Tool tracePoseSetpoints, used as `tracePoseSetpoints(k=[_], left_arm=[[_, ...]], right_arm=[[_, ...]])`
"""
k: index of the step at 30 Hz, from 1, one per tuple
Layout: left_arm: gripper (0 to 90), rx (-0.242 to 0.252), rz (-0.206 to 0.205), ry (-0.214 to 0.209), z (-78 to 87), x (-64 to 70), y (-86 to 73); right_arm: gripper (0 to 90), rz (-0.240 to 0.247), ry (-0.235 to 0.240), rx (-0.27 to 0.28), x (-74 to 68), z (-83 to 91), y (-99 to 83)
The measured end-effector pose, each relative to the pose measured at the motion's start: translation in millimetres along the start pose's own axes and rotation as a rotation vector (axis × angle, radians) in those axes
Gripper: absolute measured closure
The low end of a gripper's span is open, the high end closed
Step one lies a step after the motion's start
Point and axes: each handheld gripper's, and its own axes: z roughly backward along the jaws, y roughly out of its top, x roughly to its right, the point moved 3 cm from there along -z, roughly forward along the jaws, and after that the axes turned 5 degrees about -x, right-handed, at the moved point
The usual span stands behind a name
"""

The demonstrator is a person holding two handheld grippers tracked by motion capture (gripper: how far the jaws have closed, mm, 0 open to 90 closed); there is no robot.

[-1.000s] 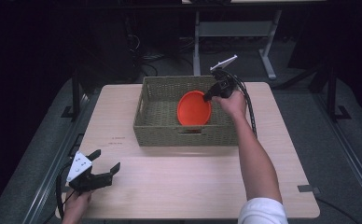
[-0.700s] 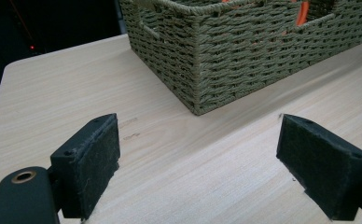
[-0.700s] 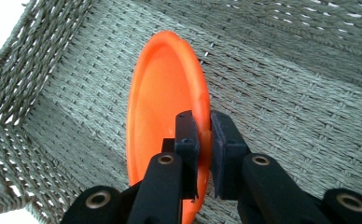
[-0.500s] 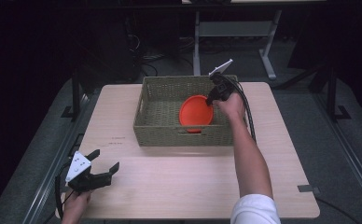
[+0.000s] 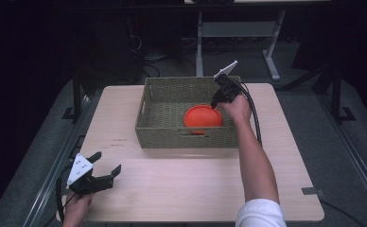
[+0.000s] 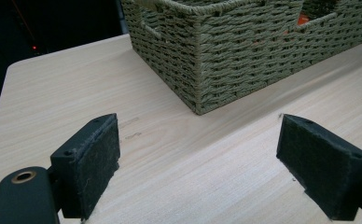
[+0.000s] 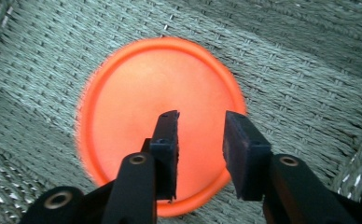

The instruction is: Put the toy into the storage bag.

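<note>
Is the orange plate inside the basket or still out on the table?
Inside: the orange plate lies flat on the woven floor of the basket, below the right tongs.

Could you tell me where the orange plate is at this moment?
In the high view, the orange plate lies flat on the floor of the woven basket, in its right half near the front wall. The right gripper hangs just above it, jaws slightly apart.

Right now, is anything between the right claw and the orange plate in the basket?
Nothing visible. The right claw hangs directly over the orange plate, jaws parted with a gap, and the plate lies alone on the floor of the woven basket, inside its walls.
</note>
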Motion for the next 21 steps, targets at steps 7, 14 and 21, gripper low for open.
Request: tracePoseSetpoints(k=[7,14,21], left_arm=[[12.7,0.000,0.004,0.003,0.6,-1.8,-0.6],[12.7,0.002,0.004,0.003,0.9,-0.6,-0.7],[12.7,0.003,0.011,0.008,2.0,0.3,-1.5]], right_arm=[[53.4,-0.005,0.114,0.087,-1.7,15.0,-9.6],[44.0,0.033,0.206,0.140,-8.8,33.6,-14.8],[35.5,0.066,0.286,0.178,-15.7,50.3,-21.3]])
